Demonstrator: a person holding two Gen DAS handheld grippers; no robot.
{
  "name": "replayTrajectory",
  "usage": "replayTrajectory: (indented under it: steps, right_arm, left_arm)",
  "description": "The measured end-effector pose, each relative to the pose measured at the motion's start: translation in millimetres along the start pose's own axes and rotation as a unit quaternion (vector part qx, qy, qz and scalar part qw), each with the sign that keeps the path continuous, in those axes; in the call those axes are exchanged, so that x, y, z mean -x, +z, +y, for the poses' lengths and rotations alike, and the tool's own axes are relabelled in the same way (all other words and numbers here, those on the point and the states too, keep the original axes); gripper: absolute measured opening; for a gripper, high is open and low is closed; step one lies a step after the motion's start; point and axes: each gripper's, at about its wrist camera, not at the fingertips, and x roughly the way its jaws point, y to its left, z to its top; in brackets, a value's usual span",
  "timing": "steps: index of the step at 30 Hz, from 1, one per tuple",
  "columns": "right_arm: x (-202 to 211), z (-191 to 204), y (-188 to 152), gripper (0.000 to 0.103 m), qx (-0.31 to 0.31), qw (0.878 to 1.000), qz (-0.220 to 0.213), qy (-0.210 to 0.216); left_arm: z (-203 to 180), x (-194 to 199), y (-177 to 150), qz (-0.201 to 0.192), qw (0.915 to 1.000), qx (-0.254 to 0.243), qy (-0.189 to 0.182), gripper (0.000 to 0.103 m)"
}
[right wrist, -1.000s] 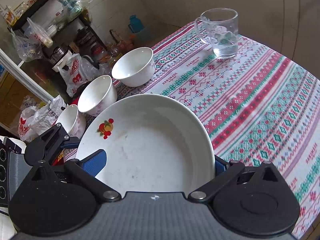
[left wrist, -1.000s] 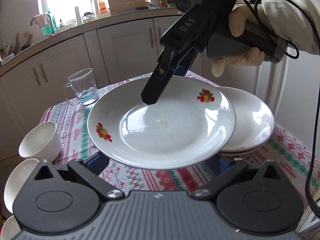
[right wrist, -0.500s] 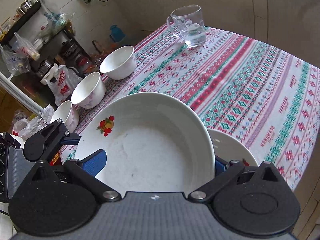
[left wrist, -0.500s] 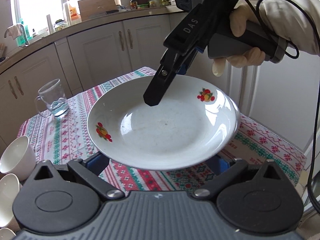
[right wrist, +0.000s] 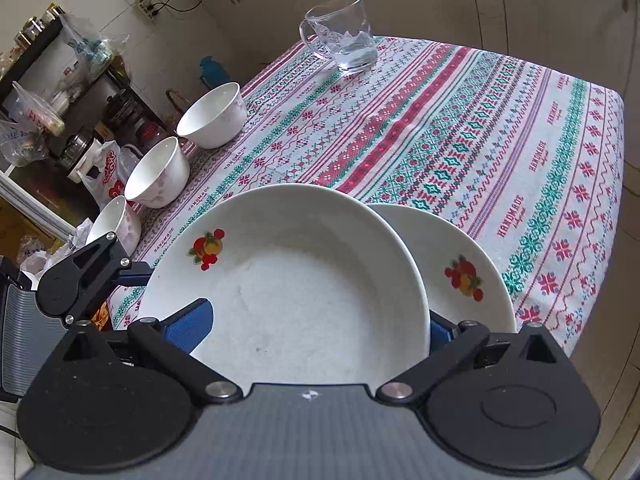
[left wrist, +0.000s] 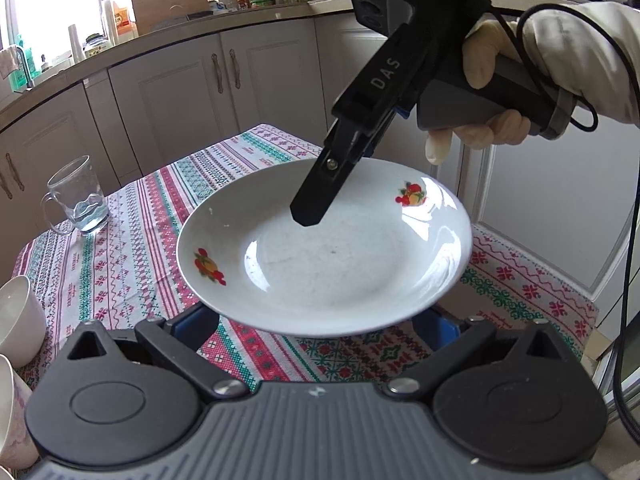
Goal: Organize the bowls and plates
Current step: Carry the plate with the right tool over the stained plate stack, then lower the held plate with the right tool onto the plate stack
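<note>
Now | right tool [left wrist: 308, 208] angled down (steeply) | clamps plate [left wrist: 320, 264] rim

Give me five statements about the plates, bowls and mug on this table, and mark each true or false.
1. The right gripper clamps the white fruit-print plate. True.
2. The clear glass mug lies on its side. False: it stands upright.
3. Three white bowls line the tablecloth's edge. True.
4. A second fruit-print plate rests on the cloth. True.
5. The held plate carries food. False: it is empty.
</note>
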Motion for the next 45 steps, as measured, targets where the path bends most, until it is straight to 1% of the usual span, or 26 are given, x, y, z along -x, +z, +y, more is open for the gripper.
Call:
replayTrajectory:
  steps: [8, 21, 27, 29, 31, 35, 41, 45]
  right_arm:
    - [-6.8, -10.5, -5.7, 0.103, -0.012, 1.000, 0.006, -0.007]
    - [-10.1, -14.0, -6.0, 0.103, -0.017, 0.999, 0.028, -0.024]
    - [-8.3, -14.0, -7.4, 0.103, -0.020, 0.998, 0.036, -0.038]
    - [-6.2, -14.9, -8.3, 0.103, -0.022, 0.998, 0.036, -0.044]
    - [-4.4, -15.8, -9.6, 0.103, -0.025, 0.998, 0.036, -0.044]
    - [-2.7, -14.1, -11.9, 0.103, -0.025, 0.998, 0.038, -0.049]
    - [3.1, -12.3, -16.3, 0.103, -0.029, 0.997, 0.038, -0.055]
    - [8.4, -10.5, -19.3, 0.103, -0.031, 0.997, 0.036, -0.059]
  left_arm:
    - [0.6, -3.6, 2.5, -0.002, 1.0000, -0.009, -0.001, 0.102]
    - [4.9, -8.3, 2.6, -0.013, 0.9996, -0.023, -0.012, 0.102]
    - [7.8, -9.8, 1.8, -0.018, 0.9994, -0.025, -0.014, 0.102]
    - [6.1, -9.3, 1.4, -0.023, 0.9991, -0.033, -0.013, 0.102]
    - [4.9, -9.8, 1.2, -0.025, 0.9989, -0.038, -0.010, 0.102]
    - [5.4, -9.9, 1.4, -0.028, 0.9988, -0.037, -0.014, 0.102]
    - [2.6, -9.3, 3.8, -0.039, 0.9978, -0.051, -0.018, 0.102]
    - [4.6, -11.8, 4.5, -0.037, 0.9981, -0.046, -0.020, 0.102]
